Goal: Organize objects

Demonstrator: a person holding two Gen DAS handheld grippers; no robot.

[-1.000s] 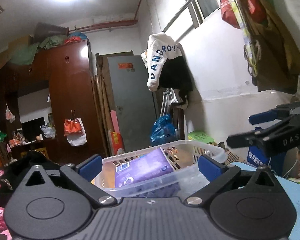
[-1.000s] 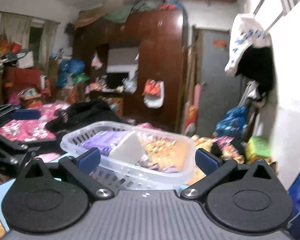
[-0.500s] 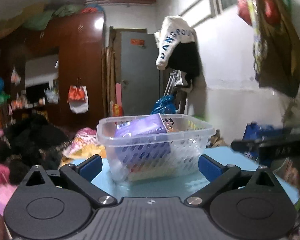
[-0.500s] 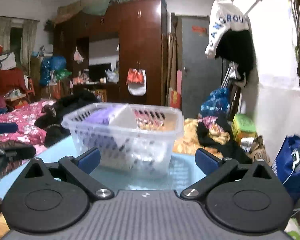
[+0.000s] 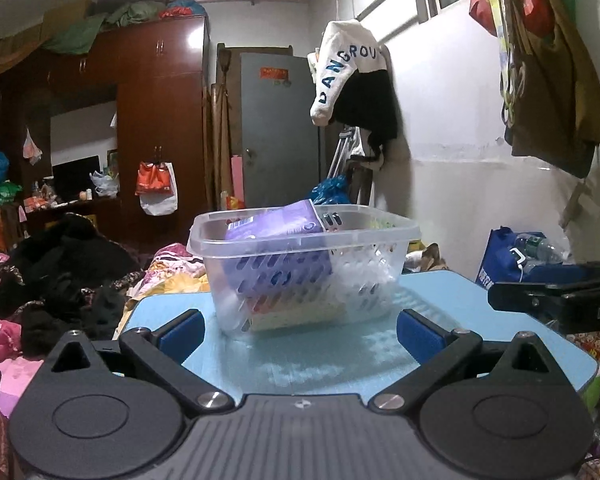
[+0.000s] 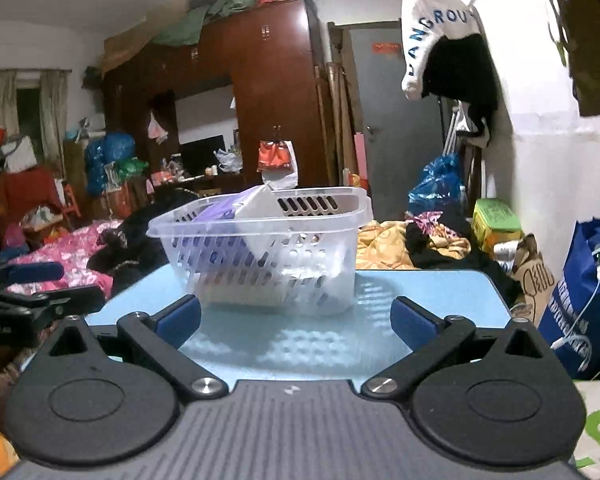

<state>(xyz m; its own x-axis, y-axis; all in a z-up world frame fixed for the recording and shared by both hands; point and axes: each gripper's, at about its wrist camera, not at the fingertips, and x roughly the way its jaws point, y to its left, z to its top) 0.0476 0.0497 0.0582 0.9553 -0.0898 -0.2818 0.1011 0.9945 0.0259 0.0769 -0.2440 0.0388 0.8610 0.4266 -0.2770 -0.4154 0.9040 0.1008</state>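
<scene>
A light blue surface [image 5: 340, 360] stands in a cluttered bedroom. The clear basket [image 5: 300, 268], with a purple packet [image 5: 276, 228] inside, sits ahead of both grippers' spread, empty fingers [image 5: 180, 330], untouched.

L gripper [image 5: 300, 326] is held level and low, jaws spread wide, nothing between the blue pads [image 5: 180, 330]. R gripper [image 6: 296, 320] is held likewise, level, jaws wide apart, pads [image 6: 414, 322] bare. Both are pointed fwd, side by side; each is seen at the edge of the other's view: R at right [image 5: 556, 300], L at left [image 6: 32, 300].
</scene>
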